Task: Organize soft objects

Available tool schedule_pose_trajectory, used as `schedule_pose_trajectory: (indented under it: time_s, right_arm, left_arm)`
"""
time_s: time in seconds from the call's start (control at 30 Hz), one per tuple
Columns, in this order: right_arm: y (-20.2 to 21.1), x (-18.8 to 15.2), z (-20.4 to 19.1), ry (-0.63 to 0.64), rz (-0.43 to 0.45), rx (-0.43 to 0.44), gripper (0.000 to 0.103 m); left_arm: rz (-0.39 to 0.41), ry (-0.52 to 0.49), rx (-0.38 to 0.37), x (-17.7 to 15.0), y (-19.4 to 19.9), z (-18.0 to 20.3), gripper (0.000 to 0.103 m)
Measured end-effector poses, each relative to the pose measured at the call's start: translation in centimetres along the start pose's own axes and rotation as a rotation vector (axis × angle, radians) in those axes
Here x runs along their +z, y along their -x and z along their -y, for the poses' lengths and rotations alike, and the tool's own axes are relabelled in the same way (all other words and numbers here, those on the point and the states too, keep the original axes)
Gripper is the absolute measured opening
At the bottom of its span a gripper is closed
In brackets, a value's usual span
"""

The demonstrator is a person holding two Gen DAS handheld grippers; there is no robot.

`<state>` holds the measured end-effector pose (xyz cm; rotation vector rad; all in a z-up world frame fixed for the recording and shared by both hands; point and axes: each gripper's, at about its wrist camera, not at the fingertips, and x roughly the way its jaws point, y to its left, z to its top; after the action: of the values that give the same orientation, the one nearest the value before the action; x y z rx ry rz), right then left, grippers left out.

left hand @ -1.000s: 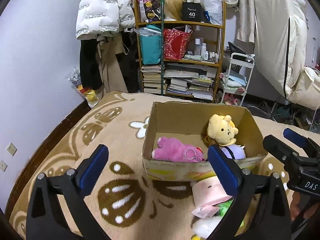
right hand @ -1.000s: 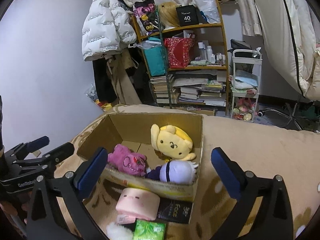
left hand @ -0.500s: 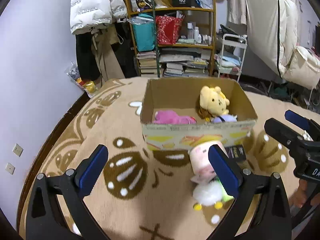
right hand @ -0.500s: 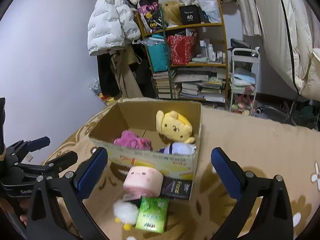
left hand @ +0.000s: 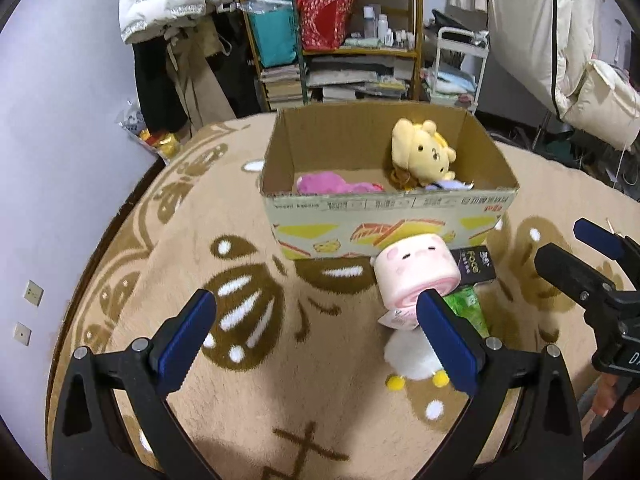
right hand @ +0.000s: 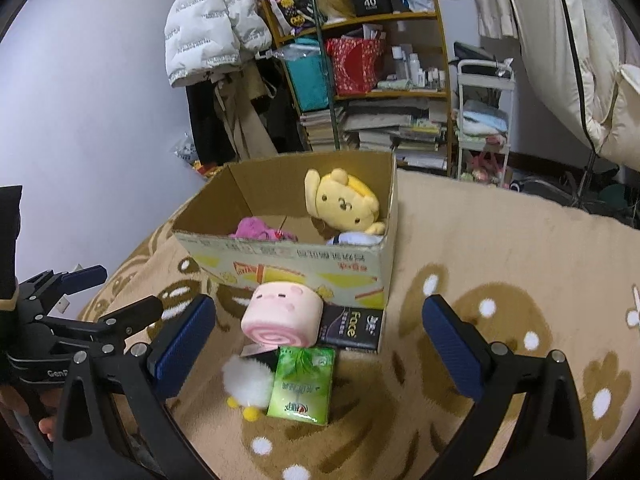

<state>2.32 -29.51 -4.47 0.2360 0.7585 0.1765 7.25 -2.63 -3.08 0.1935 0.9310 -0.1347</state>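
Observation:
A cardboard box point(left hand: 392, 216) point(right hand: 288, 260) stands on the rug and holds a yellow plush point(left hand: 422, 154) point(right hand: 344, 202), a pink plush point(left hand: 332, 183) point(right hand: 260, 230) and a pale purple plush point(right hand: 354, 238). In front of it lie a pink roll plush point(left hand: 416, 276) point(right hand: 282, 314), a white fluffy plush with yellow feet point(left hand: 412, 358) point(right hand: 246, 380), a green tissue pack point(right hand: 302, 386) and a black box point(right hand: 352, 328). My left gripper point(left hand: 316, 344) is open and empty, short of the roll plush. My right gripper point(right hand: 318, 352) is open and empty above the tissue pack.
A beige rug with brown patterns point(left hand: 240, 320) covers the floor. A cluttered shelf point(left hand: 344, 40) with books and bags, hanging coats point(left hand: 172, 20) and a white cart point(left hand: 460, 64) stand behind the box. A purple wall point(left hand: 60, 140) is at the left.
Both grippers have pulled back and risen from the box. The loose items in front of the box have come fully into view. Both stay open and empty.

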Motion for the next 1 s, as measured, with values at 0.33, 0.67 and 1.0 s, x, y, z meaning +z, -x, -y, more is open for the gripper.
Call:
schedule_pose_trajectory:
  time_s: [0.33,0.67,1.0]
  right_arm:
    - [-2.7,-0.8,0.8,-0.043,-0.082,-0.001,0.103]
    - [-5.4,-1.2,1.3,-0.075,-0.15,-0.004,0.103]
    - [-8.0,-1.5,1.4,-0.083,-0.225,-0.001,0.103]
  left_arm:
    - [-0.057,-0.016,-0.041,-0.4,-2.2,0.6,0.099]
    - [-0.112,-0.042,-0.091,-0.7,-4.1,1.7,0.099]
    - [-0.186,-0.071,-0.138,-1.1,-6.3,3.0,0.099]
